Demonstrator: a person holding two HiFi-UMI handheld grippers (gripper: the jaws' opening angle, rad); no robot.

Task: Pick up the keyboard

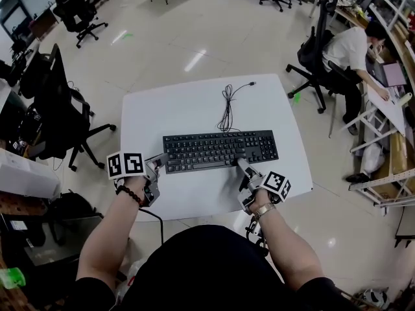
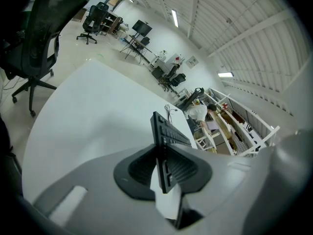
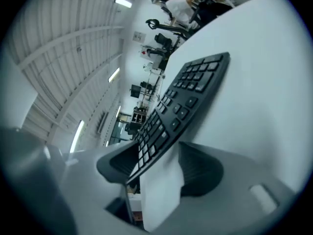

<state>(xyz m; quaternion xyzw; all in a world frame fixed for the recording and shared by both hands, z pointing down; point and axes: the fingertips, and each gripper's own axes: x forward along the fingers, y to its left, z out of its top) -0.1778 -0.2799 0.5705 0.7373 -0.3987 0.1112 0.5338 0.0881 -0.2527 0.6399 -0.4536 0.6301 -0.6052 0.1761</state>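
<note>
A black keyboard (image 1: 220, 149) lies across the middle of the white table (image 1: 194, 102), and its cable (image 1: 227, 105) trails toward the far edge. My left gripper (image 1: 157, 166) is at the keyboard's left end. In the left gripper view the keyboard (image 2: 168, 133) stands edge-on between the pads, and my left gripper (image 2: 164, 173) is shut on it. My right gripper (image 1: 238, 164) is at the keyboard's front edge, right of its middle. In the right gripper view the keyboard (image 3: 190, 92) runs between the wide jaws of my right gripper (image 3: 161, 165), with a gap beside one pad.
A black office chair (image 1: 61, 109) stands close to the table's left side. A person (image 1: 350, 50) sits on another chair at a desk on the far right. The near table edge is just behind both grippers.
</note>
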